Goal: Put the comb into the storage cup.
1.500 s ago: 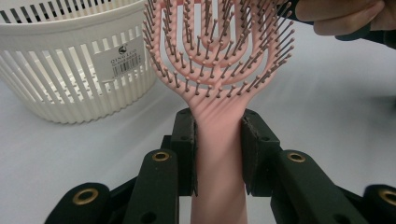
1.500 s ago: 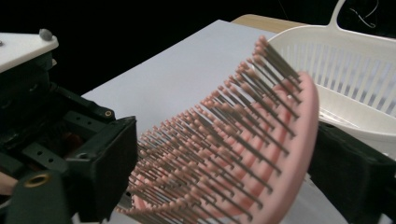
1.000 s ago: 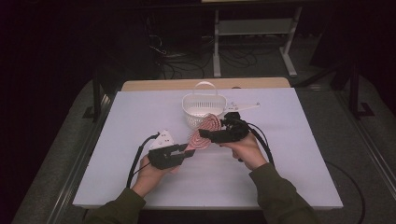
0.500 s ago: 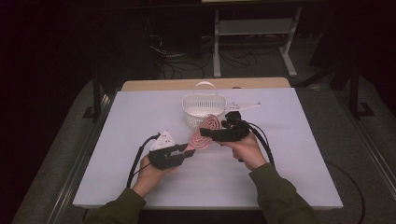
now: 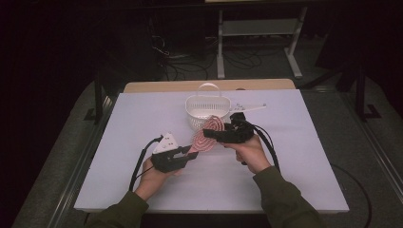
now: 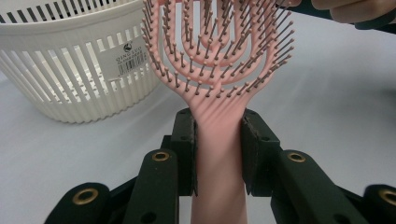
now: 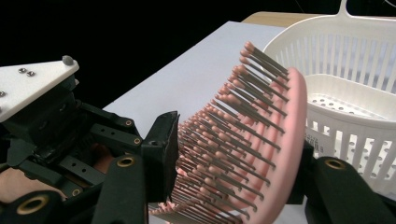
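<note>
1. Nearest, the person's two forearms in olive sleeves (image 5: 280,199) come in over the near edge of the desk (image 5: 142,114), which is covered by a pale sheet.
2. The left hand (image 5: 154,173) holds the left claw (image 5: 194,154) near the middle of the desk, a little left of centre, with a grey three-cornered plate (image 5: 165,142) on top and a black cable (image 5: 138,164) trailing toward the near left.
3. In the left gripper view, the left claw (image 6: 218,144) is clamped on the handle of the pink hairbrush (image 6: 219,70); both black pads press against the handle's sides just below the point where it widens into the head.
4. The hairbrush (image 5: 206,135) is lifted off the desk, bridging the two claws, with its head pointing far and right toward the basket.
5. The right hand (image 5: 249,152) holds the right claw (image 5: 211,133) to the right, reaching left onto the head of the brush.
6. The right claw's jaws have just been closing. In the right gripper view the brush head (image 7: 243,140) lies between them, one jaw at the bristle tips and the other behind the pink back. I cannot tell whether the pads are pressing yet.
7. Just beyond the brush stands a white slatted basket (image 5: 202,102) with a loop handle, its near wall close to the bristles.
8. A white stick-like object (image 5: 249,108) lies on the desk just right of the basket.
</note>
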A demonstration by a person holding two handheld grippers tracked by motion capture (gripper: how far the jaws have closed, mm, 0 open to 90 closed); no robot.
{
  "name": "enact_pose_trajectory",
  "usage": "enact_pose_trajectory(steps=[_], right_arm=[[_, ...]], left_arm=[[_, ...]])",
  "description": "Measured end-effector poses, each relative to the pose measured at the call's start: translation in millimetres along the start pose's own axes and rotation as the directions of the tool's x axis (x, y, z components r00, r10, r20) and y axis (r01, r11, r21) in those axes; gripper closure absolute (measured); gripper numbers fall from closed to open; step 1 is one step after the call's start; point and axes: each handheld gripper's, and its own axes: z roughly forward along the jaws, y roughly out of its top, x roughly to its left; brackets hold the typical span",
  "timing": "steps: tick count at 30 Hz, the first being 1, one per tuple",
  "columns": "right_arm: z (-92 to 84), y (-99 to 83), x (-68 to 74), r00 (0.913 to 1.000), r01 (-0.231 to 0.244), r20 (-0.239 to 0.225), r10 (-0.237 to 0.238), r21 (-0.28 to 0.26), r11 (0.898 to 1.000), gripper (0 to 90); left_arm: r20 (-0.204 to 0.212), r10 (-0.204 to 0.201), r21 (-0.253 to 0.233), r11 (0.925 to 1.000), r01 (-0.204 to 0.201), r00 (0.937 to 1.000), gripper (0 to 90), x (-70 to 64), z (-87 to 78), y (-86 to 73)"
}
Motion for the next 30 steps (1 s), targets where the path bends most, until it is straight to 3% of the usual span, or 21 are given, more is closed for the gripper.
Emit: enact_pose_trajectory(steps=[19, 30], right_arm=[[-2.9, 1.7, -0.3, 0.9976, -0.039, -0.058, 0.037, -0.034, 0.999, 60.0], [-3.5, 2.0, 1.5, 0.9962, -0.037, -0.081, 0.033, -0.052, 0.998, 62.5]], left_arm=[[0.015, 0.013, 0.005, 0.9999, -0.013, 0.9998, 70.4, -0.4, 3.0, -1.0], [0.025, 0.014, 0.008, 0.9999, -0.014, 0.9996, 70.5, 0.3, 3.8, -1.3]])
